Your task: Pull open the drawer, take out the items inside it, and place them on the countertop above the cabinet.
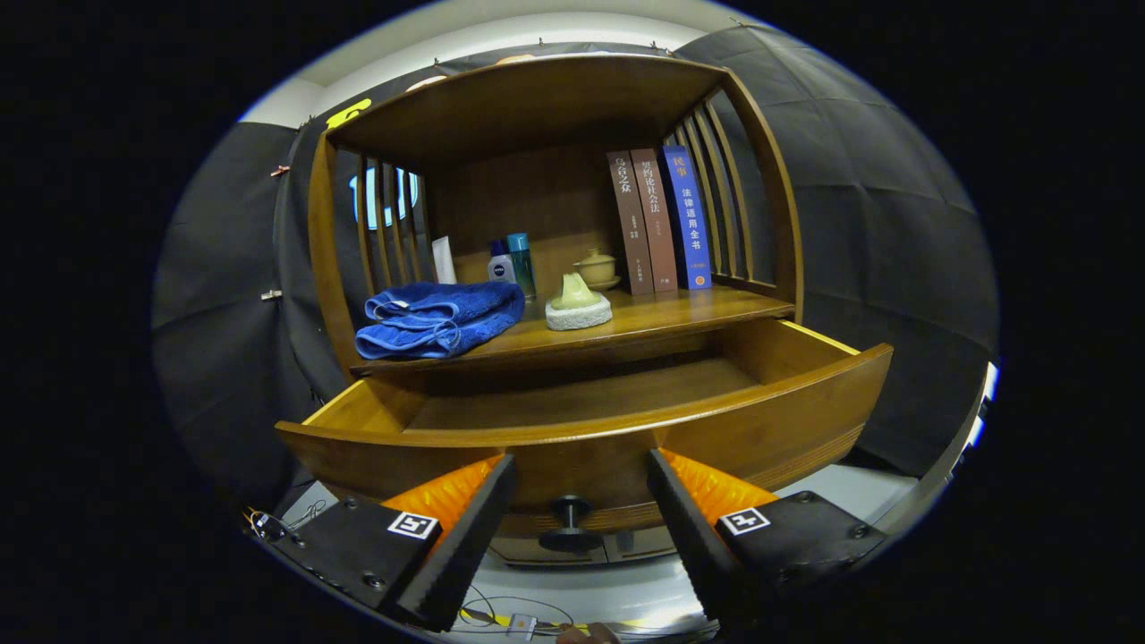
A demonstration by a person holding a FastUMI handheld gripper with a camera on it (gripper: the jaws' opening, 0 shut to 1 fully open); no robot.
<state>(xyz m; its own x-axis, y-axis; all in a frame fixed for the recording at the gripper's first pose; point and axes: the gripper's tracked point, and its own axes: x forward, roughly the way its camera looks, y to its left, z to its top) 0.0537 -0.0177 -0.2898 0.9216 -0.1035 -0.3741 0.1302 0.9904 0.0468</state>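
The wooden drawer [769, 407] stands pulled out from the cabinet, and the part of its floor that shows is bare. Its dark round knob [570, 519] sits on the front panel, between my fingertips and slightly below them. My gripper [581, 470] is open in front of the drawer's front panel, with nothing held between the fingers. On the countertop [680, 313] above the drawer lie a folded blue towel [438, 319] at the left and a pale green piece on a white round pad [578, 304] in the middle.
At the back of the countertop stand a white tube [444, 259], two small bottles [512, 264], a lidded ceramic cup [597, 266] and three upright books [662, 219]. Slatted wooden sides and a wooden top enclose the shelf. A cable lies on the floor below.
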